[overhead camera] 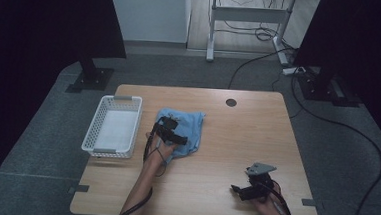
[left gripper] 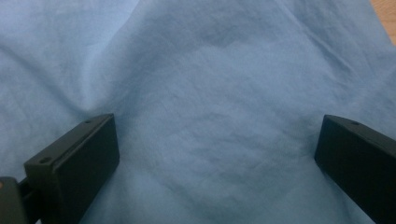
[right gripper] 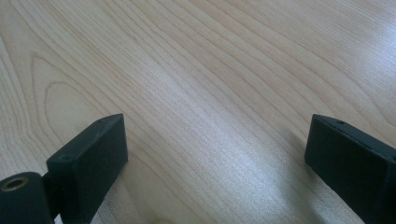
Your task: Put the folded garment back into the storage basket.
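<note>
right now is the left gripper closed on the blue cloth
No, the left gripper hangs over the blue cloth with its jaws wide apart and nothing pinched between them.

No writing, label, brand or number can be read anywhere. The cloth (overhead camera: 183,127), basket (overhead camera: 112,125) and table (overhead camera: 247,136) are plain.

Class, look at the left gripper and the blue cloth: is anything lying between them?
Nothing visible. The left gripper hangs directly over the blue cloth, jaws wide apart, with bare fabric between them.
</note>
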The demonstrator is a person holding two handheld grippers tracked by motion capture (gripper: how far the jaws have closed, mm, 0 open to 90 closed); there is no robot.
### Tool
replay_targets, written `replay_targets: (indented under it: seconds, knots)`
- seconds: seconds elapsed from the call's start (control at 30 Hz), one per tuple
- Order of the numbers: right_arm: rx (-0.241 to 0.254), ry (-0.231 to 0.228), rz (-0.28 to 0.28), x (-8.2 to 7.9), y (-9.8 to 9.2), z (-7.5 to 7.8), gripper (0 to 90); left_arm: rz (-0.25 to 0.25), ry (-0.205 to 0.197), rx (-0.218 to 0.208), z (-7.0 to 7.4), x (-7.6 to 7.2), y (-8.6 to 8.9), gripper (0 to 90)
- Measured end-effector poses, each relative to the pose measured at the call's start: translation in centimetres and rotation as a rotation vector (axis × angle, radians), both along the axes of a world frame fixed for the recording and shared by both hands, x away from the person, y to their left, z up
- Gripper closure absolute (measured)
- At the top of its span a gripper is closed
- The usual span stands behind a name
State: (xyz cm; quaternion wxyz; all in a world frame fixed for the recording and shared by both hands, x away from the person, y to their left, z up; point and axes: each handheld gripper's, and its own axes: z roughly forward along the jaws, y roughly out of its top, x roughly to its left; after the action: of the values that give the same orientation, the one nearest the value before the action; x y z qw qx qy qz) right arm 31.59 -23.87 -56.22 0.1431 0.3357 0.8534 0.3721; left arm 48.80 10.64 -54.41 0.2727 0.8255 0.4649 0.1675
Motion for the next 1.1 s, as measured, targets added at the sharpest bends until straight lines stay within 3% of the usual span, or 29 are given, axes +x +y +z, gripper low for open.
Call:
replay_targets:
  seconds: [0.1,0.2,0.3,0.33,0.4,0.5,0.53,0.83,0.97,1.1]
  knots:
    - [0.0,0.0,0.0,0.0,0.0,0.0,6.0,0.015,0.015,-0.002,0.2,-0.2,-0.1,1.0]
    - [-0.002,-0.001,-0.003,0.0,0.0,0.0,5.6,0.008,0.015,-0.005,0.4,-0.5,-0.2,10.3]
    - [-0.003,-0.002,-0.005,0.0,0.0,0.0,5.3,-0.032,0.018,-0.008,0.8,-0.9,-0.4,28.6]
    - [-0.003,-0.001,-0.006,0.0,0.1,0.0,5.3,-0.053,0.013,-0.018,1.0,-1.1,-0.5,28.6]
    - [-0.003,-0.001,-0.007,0.0,0.1,0.0,5.2,-0.076,0.011,-0.028,1.1,-1.3,-0.7,53.3]
    - [-0.003,-0.001,-0.007,0.0,0.1,0.0,5.2,-0.099,0.029,-0.069,1.1,-1.3,-0.8,79.3]
    - [-0.003,-0.001,-0.007,0.0,0.1,0.0,5.2,-0.101,0.031,-0.074,1.1,-1.3,-0.8,82.8]
    - [-0.004,-0.001,-0.008,0.0,0.1,0.0,5.1,-0.124,0.068,-0.06,1.6,-1.2,-0.7,85.1]
    - [-0.003,-0.001,-0.009,0.0,0.1,0.0,5.1,-0.123,0.054,-0.061,2.1,-1.3,-0.6,85.3]
    - [-0.003,-0.001,-0.009,0.0,0.1,0.0,5.1,-0.124,0.009,-0.054,3.8,-1.7,-0.3,85.3]
